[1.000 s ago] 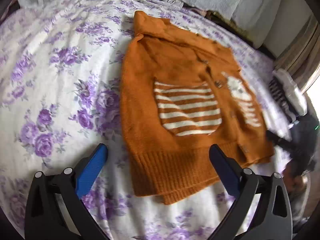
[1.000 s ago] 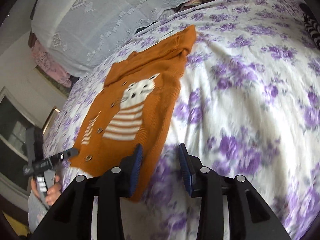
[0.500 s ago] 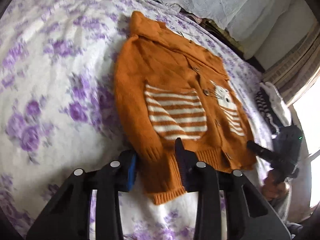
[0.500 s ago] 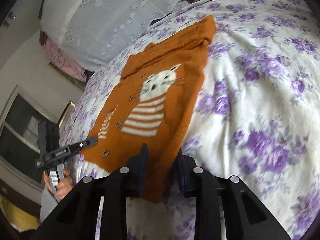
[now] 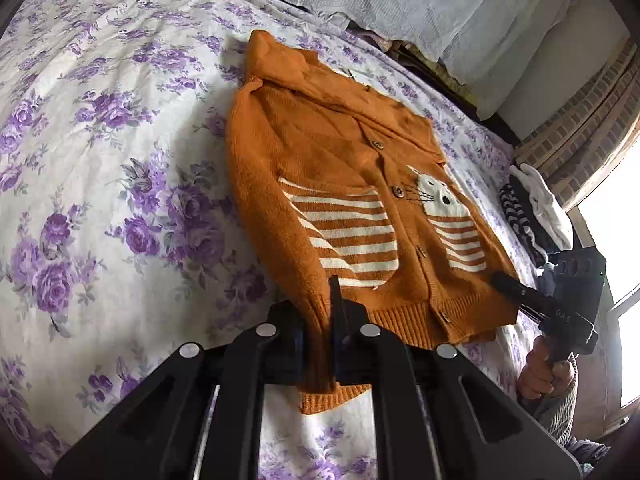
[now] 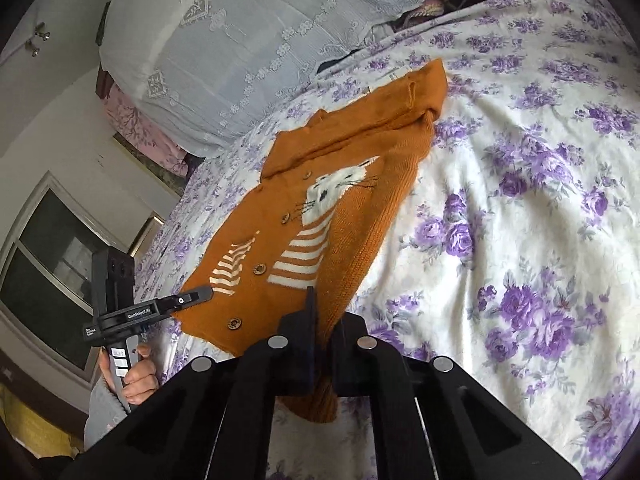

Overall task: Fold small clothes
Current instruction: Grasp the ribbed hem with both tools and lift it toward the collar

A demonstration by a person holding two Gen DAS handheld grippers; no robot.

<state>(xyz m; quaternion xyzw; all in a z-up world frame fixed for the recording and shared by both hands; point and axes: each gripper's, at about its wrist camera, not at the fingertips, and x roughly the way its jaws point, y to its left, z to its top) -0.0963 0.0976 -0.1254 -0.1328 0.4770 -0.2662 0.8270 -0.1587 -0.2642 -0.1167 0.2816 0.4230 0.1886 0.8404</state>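
Orange cardigan [image 5: 344,184] flat on the flowered bed [image 5: 100,160], pinched at both hem corners.
Left gripper [image 5: 320,344] and right gripper [image 6: 324,344] have just closed, fingers clenched on the ribbed hem.

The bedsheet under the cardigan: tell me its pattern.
White bedsheet printed with purple roses and grey-green leaves; clearest in the right wrist view.
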